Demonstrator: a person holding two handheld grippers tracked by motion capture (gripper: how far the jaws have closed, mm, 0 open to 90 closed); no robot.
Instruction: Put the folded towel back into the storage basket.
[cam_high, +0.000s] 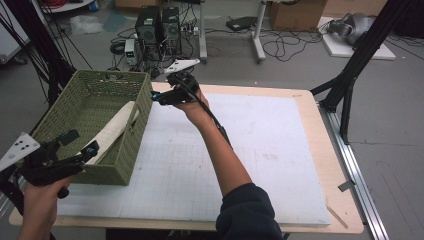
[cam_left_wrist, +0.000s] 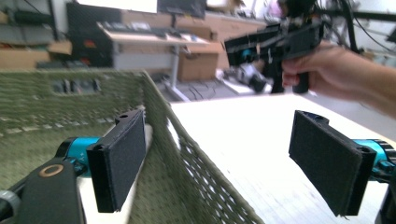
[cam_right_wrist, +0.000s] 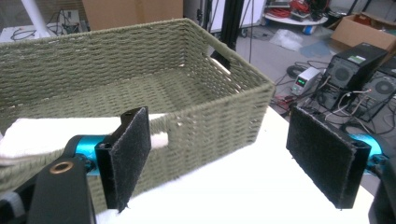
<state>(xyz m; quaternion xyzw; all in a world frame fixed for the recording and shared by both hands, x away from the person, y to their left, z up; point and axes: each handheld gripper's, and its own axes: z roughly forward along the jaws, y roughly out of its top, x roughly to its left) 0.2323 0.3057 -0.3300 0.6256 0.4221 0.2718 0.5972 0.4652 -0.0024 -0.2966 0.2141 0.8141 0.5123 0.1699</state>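
At the table's near left, the left gripper (cam_high: 80, 145) holds its jaws apart astride the green basket's (cam_high: 131, 150) wall; the right gripper (cam_high: 156, 96), jaws apart, hovers beside its far corner. A white towel (cam_high: 116, 127) lies inside. Computers (cam_high: 158, 25) and cables clutter the floor beyond.

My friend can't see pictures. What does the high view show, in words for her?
A green woven basket sits at the left of a white table mat, with a rolled white cloth lying inside it. A person holds the open left gripper at the basket's near corner and the open right gripper by its far corner.
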